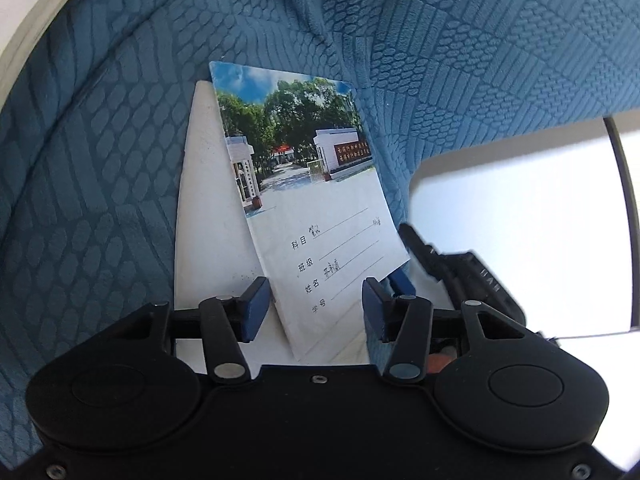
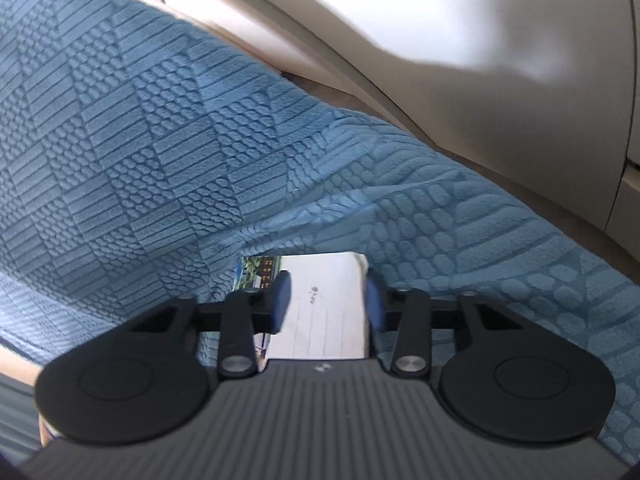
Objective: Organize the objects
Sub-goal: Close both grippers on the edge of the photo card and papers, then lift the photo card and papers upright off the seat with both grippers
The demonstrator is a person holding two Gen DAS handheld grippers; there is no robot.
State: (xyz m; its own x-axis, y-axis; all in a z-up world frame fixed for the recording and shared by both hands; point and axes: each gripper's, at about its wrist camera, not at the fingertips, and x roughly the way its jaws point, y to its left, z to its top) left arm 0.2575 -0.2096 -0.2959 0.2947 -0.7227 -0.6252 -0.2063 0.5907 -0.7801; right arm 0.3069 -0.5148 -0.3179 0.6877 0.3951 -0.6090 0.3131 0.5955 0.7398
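We have the notebook [image 1: 320, 216] between both grippers over the blue blanket [image 1: 100, 160]: left gripper [image 1: 316, 308] spread around its bottom edge, right gripper [image 2: 326, 304] straddling it, grip unclear; likely squaring it.

Both grippers angled downward, blue pads apart

The left gripper [image 1: 312, 306] tilts down with its jaws parted, pads at nine and three o'clock. The right gripper [image 2: 328, 300] (its black body also shows at three o'clock in the left wrist view) slopes down too, jaws narrower; whether its pads press anything is unclear.
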